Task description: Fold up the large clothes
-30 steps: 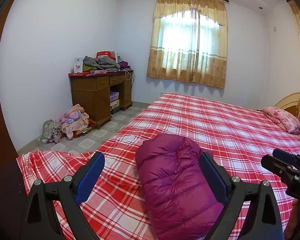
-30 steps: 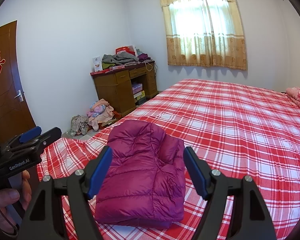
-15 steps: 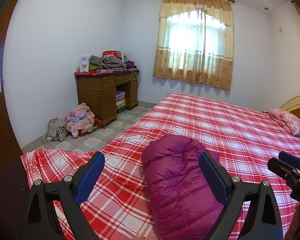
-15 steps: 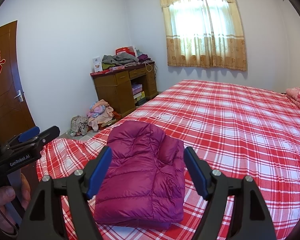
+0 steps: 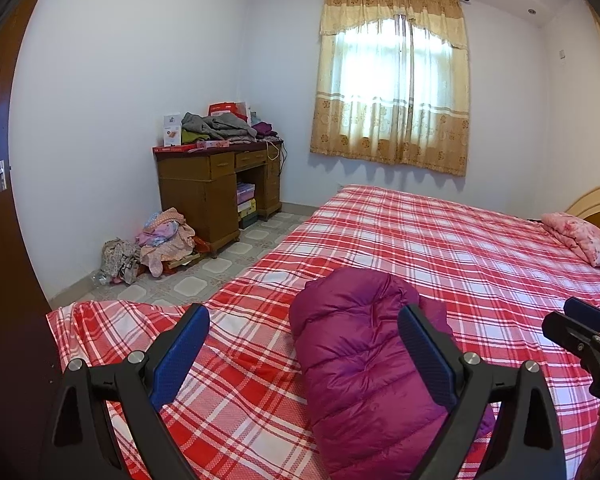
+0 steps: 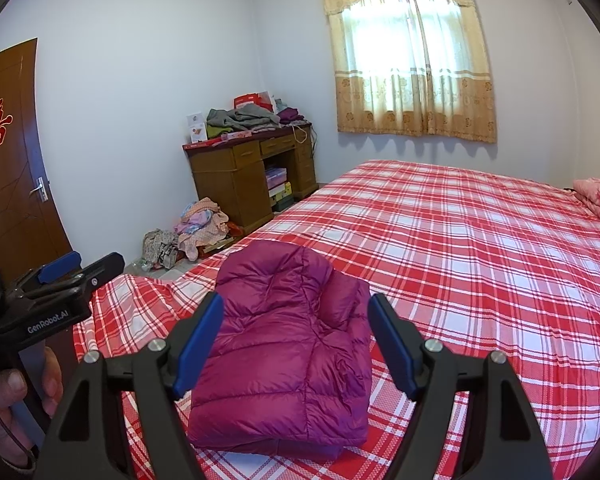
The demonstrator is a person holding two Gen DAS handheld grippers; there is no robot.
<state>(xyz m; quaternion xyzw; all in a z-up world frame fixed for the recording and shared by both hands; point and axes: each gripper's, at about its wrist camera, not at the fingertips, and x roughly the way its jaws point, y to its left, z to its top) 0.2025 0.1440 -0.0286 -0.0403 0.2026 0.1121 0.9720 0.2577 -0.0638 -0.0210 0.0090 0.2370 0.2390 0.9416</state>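
Note:
A purple down jacket (image 6: 284, 344) lies folded into a compact bundle near the foot corner of the bed; it also shows in the left wrist view (image 5: 364, 364). My left gripper (image 5: 304, 344) is open and empty, held above the bed's near edge, to the left of the jacket. My right gripper (image 6: 296, 340) is open and empty, held in the air above the near side of the jacket. Each gripper shows at the edge of the other's view: the right gripper (image 5: 580, 332) and the left gripper (image 6: 60, 280).
The bed (image 6: 480, 248) has a red and white plaid sheet. A pink pillow (image 5: 580, 236) lies at its head. A wooden desk (image 5: 216, 188) piled with clothes stands by the wall, with a heap of clothes (image 5: 160, 240) on the floor beside it. A brown door (image 6: 16, 184) is at left.
The left gripper has drawn back and swung left, so the jacket sits further right in its view. The right gripper has barely moved. Both stay open.

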